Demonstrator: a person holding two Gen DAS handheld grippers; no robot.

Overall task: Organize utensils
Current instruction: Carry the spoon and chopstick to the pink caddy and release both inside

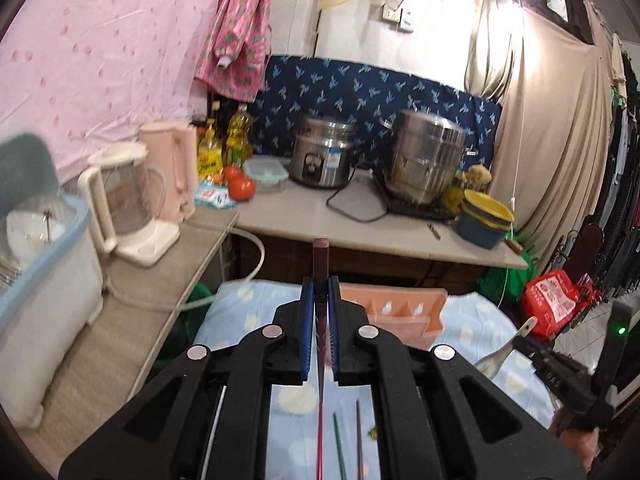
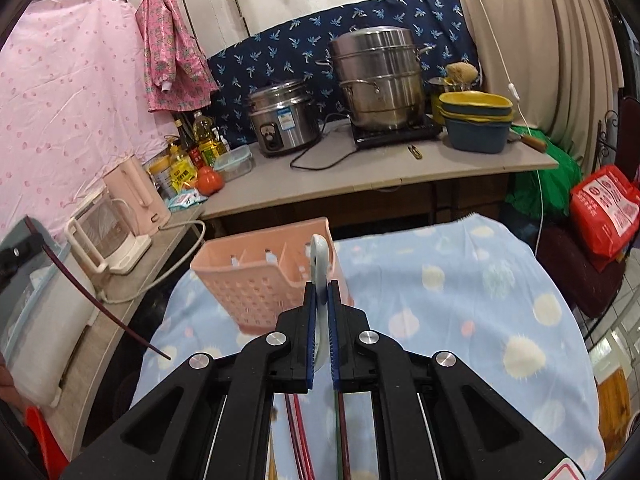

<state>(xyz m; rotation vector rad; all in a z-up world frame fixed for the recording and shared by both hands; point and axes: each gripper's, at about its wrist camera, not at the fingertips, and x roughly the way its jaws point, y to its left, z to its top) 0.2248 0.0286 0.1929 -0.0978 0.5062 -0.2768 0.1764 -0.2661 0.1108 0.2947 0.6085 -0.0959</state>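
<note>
My left gripper (image 1: 320,292) is shut on a dark red chopstick (image 1: 321,258), held upright above the blue spotted cloth (image 1: 476,320). The pink slotted utensil basket (image 1: 400,308) stands just beyond it. My right gripper (image 2: 321,292) is shut on a pale grey spoon (image 2: 319,258), its handle pointing toward the basket (image 2: 260,276). Several loose chopsticks lie on the cloth below, in the left wrist view (image 1: 340,448) and in the right wrist view (image 2: 298,436). The left gripper's chopstick (image 2: 92,296) also shows at the left of the right wrist view. The spoon (image 1: 504,350) shows at the right of the left wrist view.
A counter (image 2: 380,172) behind holds a rice cooker (image 2: 282,116), a steel steamer pot (image 2: 380,80), stacked bowls (image 2: 476,120), bottles and tomatoes (image 2: 208,180). A side shelf at the left carries kettles (image 1: 132,200) and a blue-rimmed bin (image 1: 44,256). A red bag (image 2: 604,208) sits on the right.
</note>
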